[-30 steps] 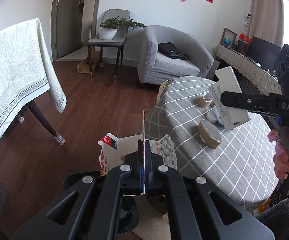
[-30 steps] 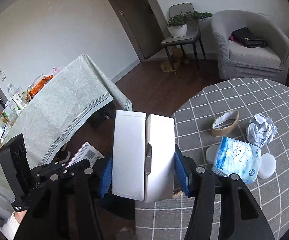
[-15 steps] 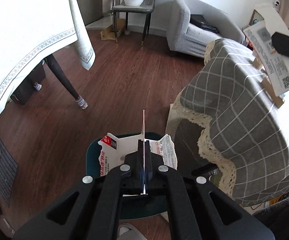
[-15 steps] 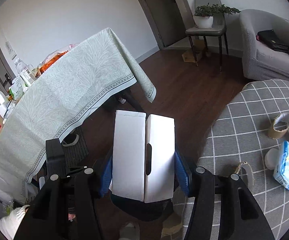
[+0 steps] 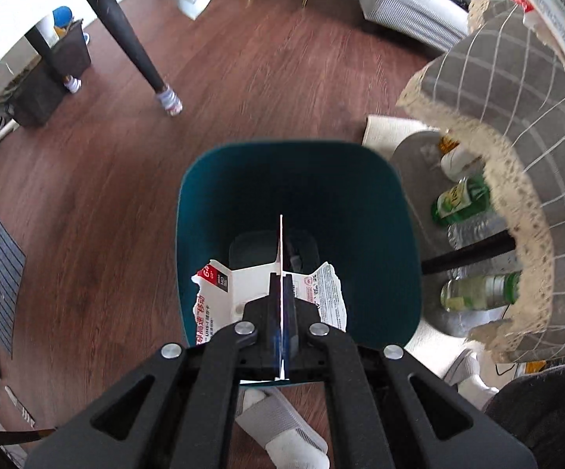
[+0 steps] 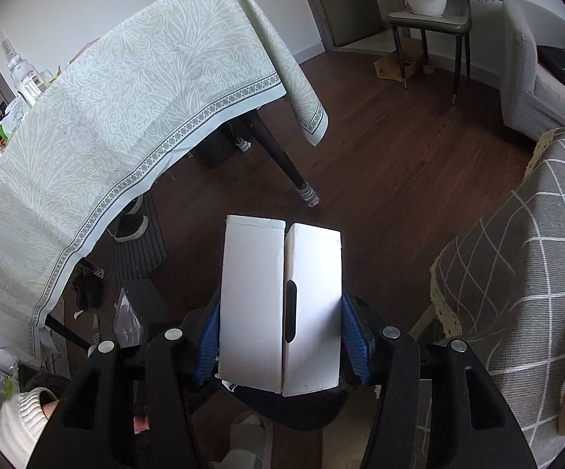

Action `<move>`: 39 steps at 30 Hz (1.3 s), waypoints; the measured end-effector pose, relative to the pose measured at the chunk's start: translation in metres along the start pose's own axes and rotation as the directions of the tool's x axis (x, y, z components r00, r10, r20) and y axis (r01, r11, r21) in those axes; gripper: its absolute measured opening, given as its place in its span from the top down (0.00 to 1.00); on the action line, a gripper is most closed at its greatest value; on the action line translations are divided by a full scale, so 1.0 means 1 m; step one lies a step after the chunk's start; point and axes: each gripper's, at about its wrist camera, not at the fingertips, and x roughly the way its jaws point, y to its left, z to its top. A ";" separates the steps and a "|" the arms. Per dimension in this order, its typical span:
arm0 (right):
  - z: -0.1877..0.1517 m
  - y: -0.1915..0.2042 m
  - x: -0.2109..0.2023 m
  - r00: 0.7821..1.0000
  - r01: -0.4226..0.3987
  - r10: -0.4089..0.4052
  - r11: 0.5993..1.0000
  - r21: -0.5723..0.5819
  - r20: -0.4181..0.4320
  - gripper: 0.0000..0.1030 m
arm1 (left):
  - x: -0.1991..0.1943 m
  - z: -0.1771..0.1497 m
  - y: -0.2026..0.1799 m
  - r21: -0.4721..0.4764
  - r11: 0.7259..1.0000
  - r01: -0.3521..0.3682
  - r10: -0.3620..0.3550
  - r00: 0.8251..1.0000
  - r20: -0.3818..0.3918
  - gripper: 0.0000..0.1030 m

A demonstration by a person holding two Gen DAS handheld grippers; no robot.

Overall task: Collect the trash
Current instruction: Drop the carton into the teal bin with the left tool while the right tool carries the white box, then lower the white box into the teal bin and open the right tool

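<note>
My left gripper (image 5: 281, 301) is shut on a flat torn piece of printed white packaging (image 5: 220, 297), held edge-on. It hangs right over the mouth of a teal trash bin (image 5: 380, 195) on the wooden floor, pointing steeply down. Inside the bin some dark items lie at the bottom. My right gripper (image 6: 280, 332) is shut on a white cardboard box (image 6: 278, 305), its blue pads pressing both sides. The box is held above the dark floor, beside the grey checked tablecloth (image 6: 536, 258). That same box shows at the top right of the left wrist view (image 5: 556, 8).
A round table with a grey checked cloth and lace trim (image 5: 517, 125) stands right of the bin, with bottles (image 5: 462, 199) on its base. A long table with a pale green cloth (image 6: 126, 109) and dark legs (image 5: 126, 35) stands to the left. A person's socked foot (image 5: 282, 430) is below.
The left gripper has dropped and tipped downward, from table height to just over the bin. The right gripper has swung away from the round table toward the floor, still holding the box.
</note>
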 end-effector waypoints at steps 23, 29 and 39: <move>-0.027 -0.012 0.112 0.968 0.085 -0.081 0.996 0.006 -0.237 0.46 | -0.024 -0.011 0.022 -0.026 1.000 0.002 0.001 0.995 0.098 0.40; -0.038 -0.023 0.135 0.949 0.117 -0.108 0.993 0.011 -0.295 0.46 | -0.054 -0.008 0.031 -0.045 0.999 -0.005 0.013 0.982 0.190 0.34; -0.057 -0.025 0.168 0.919 0.130 -0.130 0.991 -0.025 -0.373 0.46 | -0.105 -0.003 0.031 -0.034 0.998 -0.044 0.053 0.938 0.341 0.35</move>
